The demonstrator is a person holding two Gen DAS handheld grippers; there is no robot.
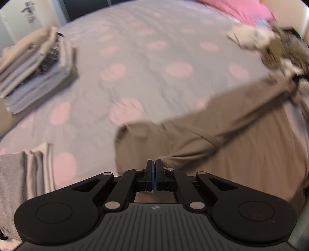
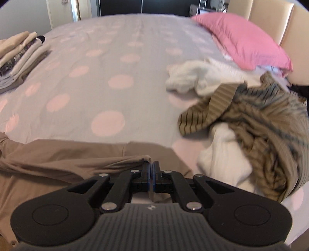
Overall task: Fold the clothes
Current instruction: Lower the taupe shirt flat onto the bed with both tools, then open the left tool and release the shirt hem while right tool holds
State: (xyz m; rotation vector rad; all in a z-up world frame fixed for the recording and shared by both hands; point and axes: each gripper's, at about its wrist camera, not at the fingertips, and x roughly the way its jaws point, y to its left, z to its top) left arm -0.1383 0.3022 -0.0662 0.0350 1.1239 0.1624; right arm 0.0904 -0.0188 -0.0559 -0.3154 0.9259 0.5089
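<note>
A stack of folded beige, grey and patterned clothes (image 2: 20,56) sits at the far left of the bed, a smaller folded grey pile (image 1: 25,173) lies near the left gripper (image 1: 154,164), and a heap of white and striped brown garments (image 2: 251,115) crowds the right side below a pink pillow (image 2: 243,40). The plain tan long-sleeved garment (image 2: 63,154) lies spread across the bed's near edge, between both grippers. The left gripper's fingers are pressed together at the cloth's edge, those of the right gripper (image 2: 151,166) pinch a tan fold, over a grey bedsheet with pink dots (image 2: 115,63), with a cream padded headboard (image 2: 270,19) beyond.

A grey bedspread (image 2: 119,58) with pink dots covers the bed. A pink pillow (image 2: 243,42) lies against a cream headboard (image 2: 270,17). A door handle (image 1: 28,7) shows behind.
</note>
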